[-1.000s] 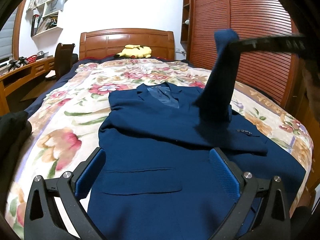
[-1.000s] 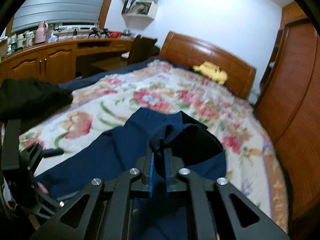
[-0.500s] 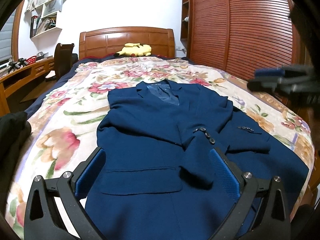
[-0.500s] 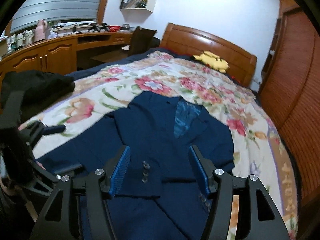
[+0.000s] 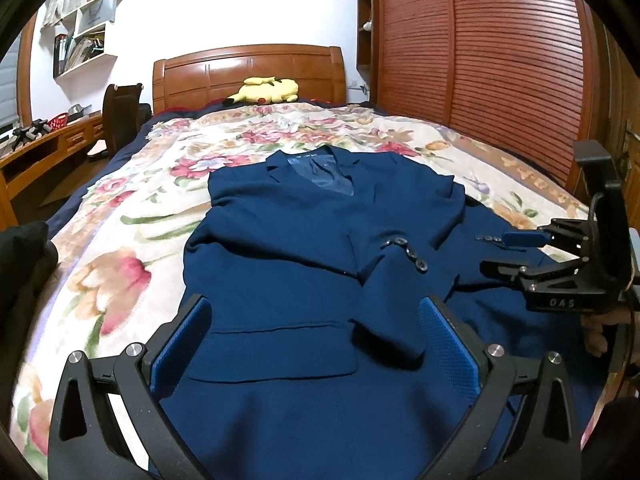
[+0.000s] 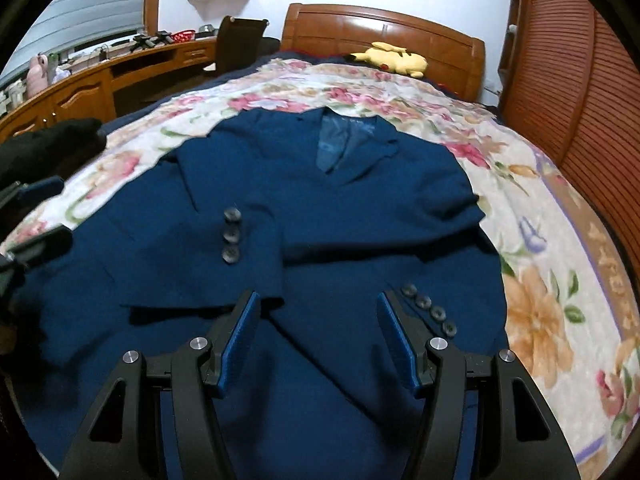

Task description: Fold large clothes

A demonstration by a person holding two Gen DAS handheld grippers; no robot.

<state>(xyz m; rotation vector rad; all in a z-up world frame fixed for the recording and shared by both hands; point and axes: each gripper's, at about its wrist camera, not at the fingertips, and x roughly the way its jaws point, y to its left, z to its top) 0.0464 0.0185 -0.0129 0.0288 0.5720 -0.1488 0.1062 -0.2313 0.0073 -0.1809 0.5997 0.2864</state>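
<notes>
A floral blanket [image 5: 132, 240] covers the bed, whose wooden headboard [image 5: 248, 68] stands behind a yellow plush toy [image 5: 264, 90]. A slatted wardrobe [image 5: 500, 60] lines one side; a chair [image 6: 240, 42] faces the worktop [image 6: 80, 88] below wall shelves [image 5: 84, 40].

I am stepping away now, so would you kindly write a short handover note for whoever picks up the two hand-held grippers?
Left hand-held gripper: open, empty, over the lower front of the navy suit jacket.
Right hand-held gripper: open, empty, low over the jacket's right side.
Jacket: face up on the floral bedspread, collar toward the headboard.
Done: one sleeve is folded across the chest, cuff buttons up.
Left: the other sleeve is not yet folded in; then fold the body.
</notes>
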